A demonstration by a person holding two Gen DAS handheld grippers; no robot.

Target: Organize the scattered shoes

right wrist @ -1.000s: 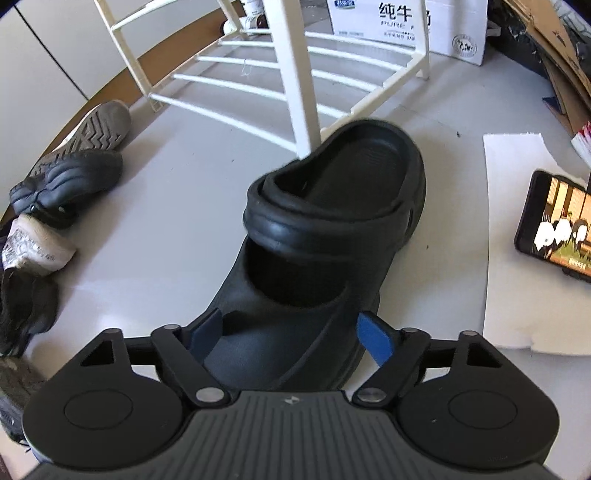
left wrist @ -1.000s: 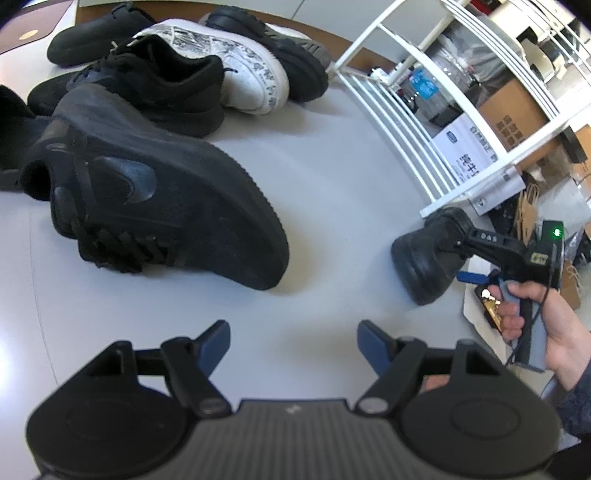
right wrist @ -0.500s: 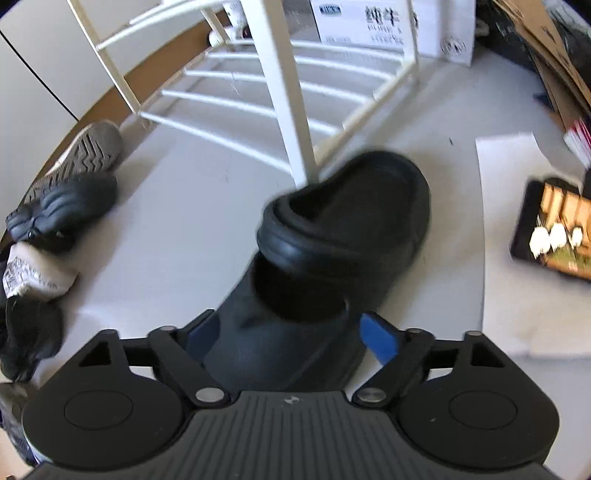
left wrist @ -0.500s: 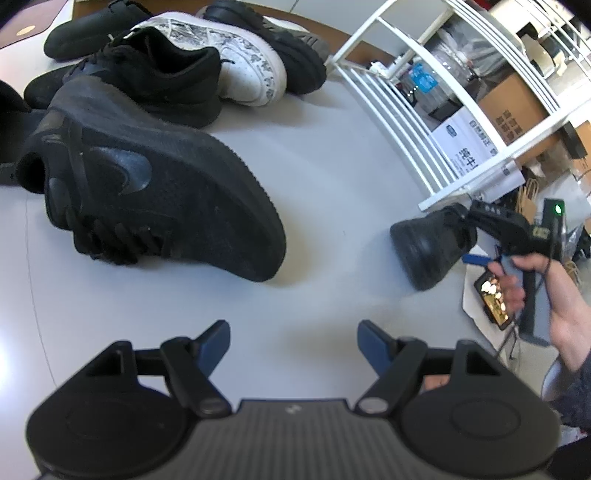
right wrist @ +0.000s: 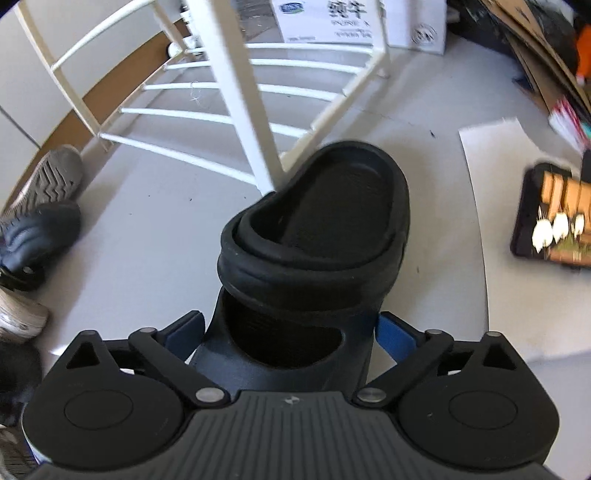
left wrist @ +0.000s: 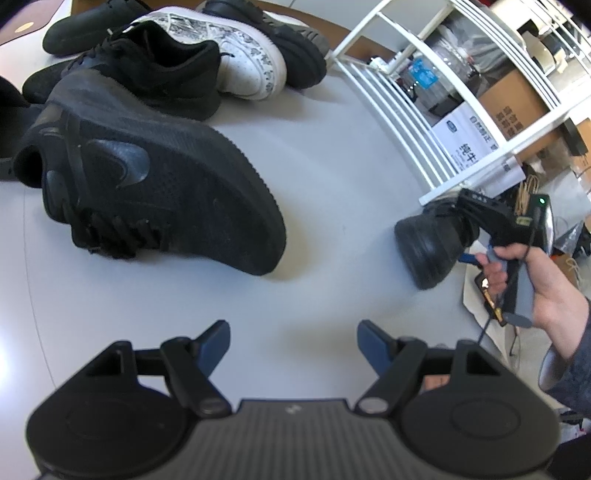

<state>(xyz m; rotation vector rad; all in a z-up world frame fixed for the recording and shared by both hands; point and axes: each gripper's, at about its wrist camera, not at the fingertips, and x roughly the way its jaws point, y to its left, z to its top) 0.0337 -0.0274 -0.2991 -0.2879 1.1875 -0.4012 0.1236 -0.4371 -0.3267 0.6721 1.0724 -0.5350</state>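
A black clog (right wrist: 317,229) is gripped at its toe end by my right gripper (right wrist: 290,325), its heel pointing at the white shoe rack (right wrist: 236,92). In the left wrist view the same clog (left wrist: 432,243) hangs from the right gripper (left wrist: 461,221) beside the rack's foot (left wrist: 428,199). My left gripper (left wrist: 291,332) is open over bare floor, with nothing between its fingers. A large black sneaker (left wrist: 159,184) lies on its side just ahead and left of it. Behind that sit a black sneaker (left wrist: 159,70), a white patterned sneaker (left wrist: 243,62) and other dark shoes.
A lit phone (right wrist: 554,229) lies on a white sheet of paper (right wrist: 491,184) right of the clog. Cardboard boxes (right wrist: 354,22) stand behind the rack. A dark shoe (right wrist: 37,225) and a grey-soled shoe (right wrist: 51,173) lie at the left by the wall.
The right gripper has carried the clog closer to the rack's front post and risen a little. The left gripper has drifted slightly away from the big black sneaker.
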